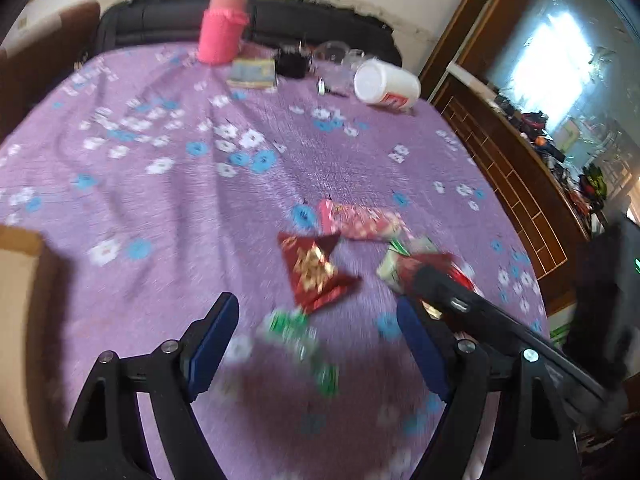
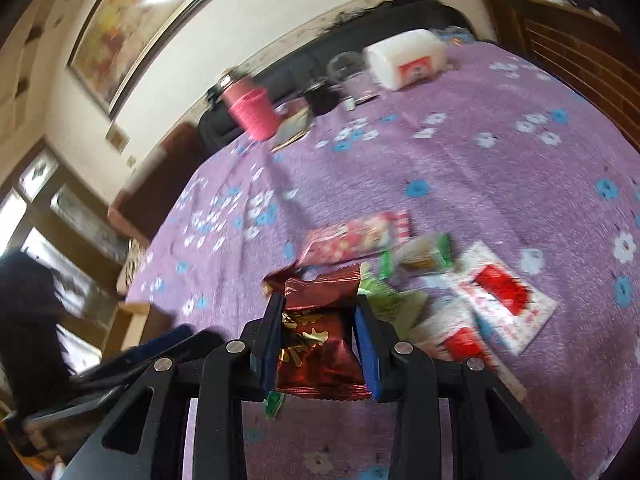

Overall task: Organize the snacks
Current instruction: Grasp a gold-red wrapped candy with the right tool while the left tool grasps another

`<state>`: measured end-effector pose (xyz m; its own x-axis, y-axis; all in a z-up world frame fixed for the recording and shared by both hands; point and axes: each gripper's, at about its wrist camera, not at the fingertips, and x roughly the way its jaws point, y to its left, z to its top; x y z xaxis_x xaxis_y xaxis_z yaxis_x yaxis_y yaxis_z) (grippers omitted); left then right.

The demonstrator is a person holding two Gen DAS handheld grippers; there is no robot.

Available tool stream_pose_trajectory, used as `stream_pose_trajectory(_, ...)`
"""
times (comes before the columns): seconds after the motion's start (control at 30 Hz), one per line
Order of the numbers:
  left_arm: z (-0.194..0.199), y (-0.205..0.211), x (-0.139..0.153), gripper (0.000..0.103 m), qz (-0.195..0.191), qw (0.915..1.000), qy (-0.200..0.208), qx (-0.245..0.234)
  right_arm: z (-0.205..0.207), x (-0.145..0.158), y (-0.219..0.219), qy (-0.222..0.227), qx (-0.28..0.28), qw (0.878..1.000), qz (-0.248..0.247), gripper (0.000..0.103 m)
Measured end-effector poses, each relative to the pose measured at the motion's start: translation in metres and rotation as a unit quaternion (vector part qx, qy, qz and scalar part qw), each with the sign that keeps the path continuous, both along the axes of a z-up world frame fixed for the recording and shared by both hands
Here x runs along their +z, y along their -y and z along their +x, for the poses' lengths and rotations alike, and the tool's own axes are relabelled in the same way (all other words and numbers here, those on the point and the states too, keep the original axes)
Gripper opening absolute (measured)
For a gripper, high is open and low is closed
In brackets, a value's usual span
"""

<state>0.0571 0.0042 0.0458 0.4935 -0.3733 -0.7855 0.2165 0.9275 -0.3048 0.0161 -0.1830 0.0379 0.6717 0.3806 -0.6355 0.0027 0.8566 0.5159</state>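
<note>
Several snack packets lie on a purple flowered cloth (image 1: pixel 160 208). In the left wrist view my left gripper (image 1: pixel 316 328) is open above a green packet (image 1: pixel 304 344); a dark red packet (image 1: pixel 316 272) and a pink packet (image 1: pixel 360 222) lie beyond it. My right gripper (image 2: pixel 318 320) is shut on a dark red foil packet (image 2: pixel 320 344). It reaches in from the right in the left wrist view (image 1: pixel 424 276). In the right wrist view a pink packet (image 2: pixel 356 238), green packets (image 2: pixel 424 254) and white-red packets (image 2: pixel 500 296) lie ahead.
A pink flask (image 1: pixel 222 28), a white tub on its side (image 1: pixel 386 82), glass jars (image 1: pixel 336 52) and a small book (image 1: pixel 252 74) stand at the far edge. A cardboard box (image 1: pixel 16 280) is at the left. A wooden cabinet (image 1: pixel 512 168) runs along the right.
</note>
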Motion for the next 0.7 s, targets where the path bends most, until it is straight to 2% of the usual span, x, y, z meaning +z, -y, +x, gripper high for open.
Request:
stream_pose_trajectory(0.17, 0.036, 0.028, -0.030, 0.079, 0.056, 0.9979, -0.027, -0.016, -0.001, 0.006, 0.022, 0.011, -0.029, 0.999, 0.034, 0.036)
stream_pose_trajectory(0.2, 0.038, 0.032, -0.034, 0.076, 0.069, 0.9970, -0.025, -0.023, -0.002, 0.008, 0.023, 0.015, -0.032, 0.999, 0.034, 0.036)
stream_pose_trajectory(0.23, 0.038, 0.038, -0.034, 0.059, 0.085, 0.9959, -0.010, -0.030, -0.002, 0.009, 0.023, 0.017, -0.033, 0.999, 0.035, 0.037)
stream_pose_trajectory(0.27, 0.037, 0.039, -0.034, 0.050, 0.084, 0.9956, -0.005, -0.040, -0.002, 0.009, 0.022, 0.018, -0.033, 0.999, 0.034, 0.037)
stream_pose_trajectory(0.3, 0.036, 0.040, -0.033, 0.048, 0.082, 0.9956, -0.001, -0.046, -0.002, 0.010, 0.022, 0.019, -0.031, 0.999, 0.032, 0.037)
stream_pose_trajectory(0.37, 0.032, 0.039, -0.029, 0.035, 0.077, 0.9957, 0.008, -0.051, -0.002, 0.009, 0.019, 0.018, -0.030, 0.999, 0.029, 0.037)
stream_pose_trajectory(0.47, 0.024, 0.028, -0.012, 0.020, 0.062, 0.9968, 0.026, -0.042, -0.003, 0.008, 0.018, 0.019, -0.028, 0.999, 0.023, 0.037)
stream_pose_trajectory(0.7, -0.003, -0.014, 0.016, 0.014, 0.019, 0.9986, 0.046, -0.020, -0.007, 0.008, 0.004, 0.034, -0.019, 0.999, -0.005, 0.036)
